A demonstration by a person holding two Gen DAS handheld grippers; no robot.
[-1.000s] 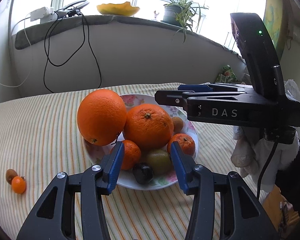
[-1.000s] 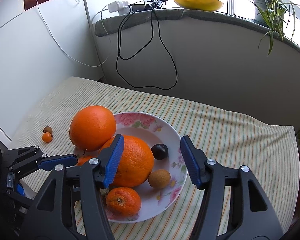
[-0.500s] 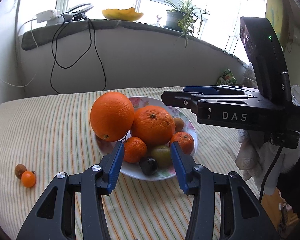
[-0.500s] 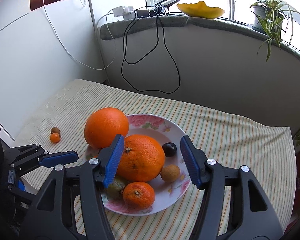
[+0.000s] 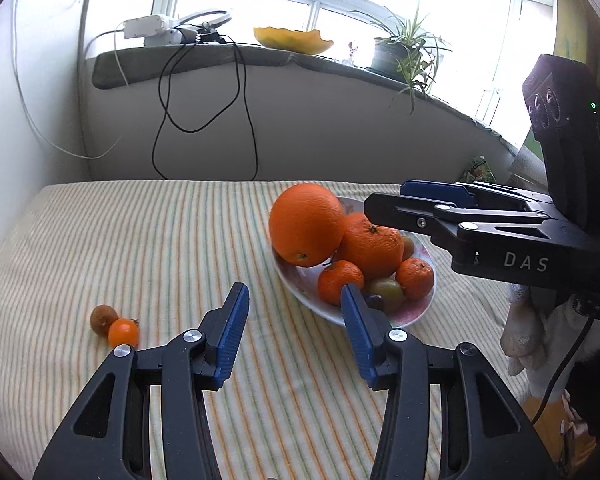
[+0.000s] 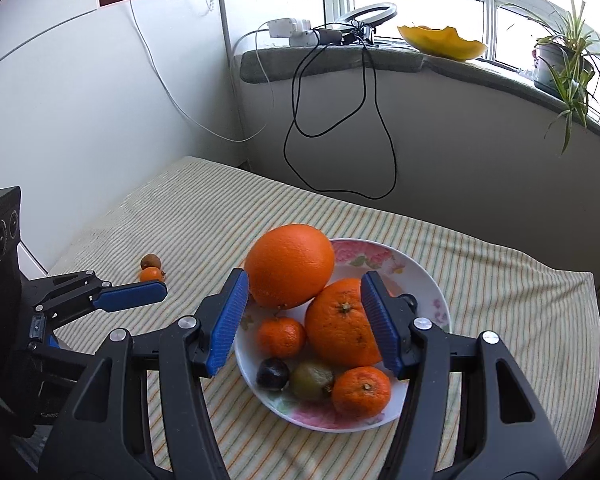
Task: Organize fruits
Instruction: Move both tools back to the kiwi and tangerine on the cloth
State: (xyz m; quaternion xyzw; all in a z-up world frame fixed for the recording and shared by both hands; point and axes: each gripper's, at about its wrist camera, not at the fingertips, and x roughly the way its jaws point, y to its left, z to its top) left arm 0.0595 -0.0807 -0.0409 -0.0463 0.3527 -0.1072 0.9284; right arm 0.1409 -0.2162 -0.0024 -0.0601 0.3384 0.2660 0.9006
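Orange pile sits on the plate (image 6: 428,276), big orange (image 6: 290,266) perched at its rim. Your right gripper (image 6: 304,320) and left gripper (image 5: 292,330) gape empty. Strays: tomato (image 5: 123,332) and brown fruit (image 5: 103,319) lie left of your left fingers. Nudge that big orange and it likely rolls off.

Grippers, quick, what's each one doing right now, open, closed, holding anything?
Left gripper: open, holding nothing, above the striped tablecloth.
Right gripper: open, holding nothing, above the floral white plate.

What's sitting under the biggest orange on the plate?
The biggest orange leans on a second orange above a mandarin, over the plate. Its underside is hidden.
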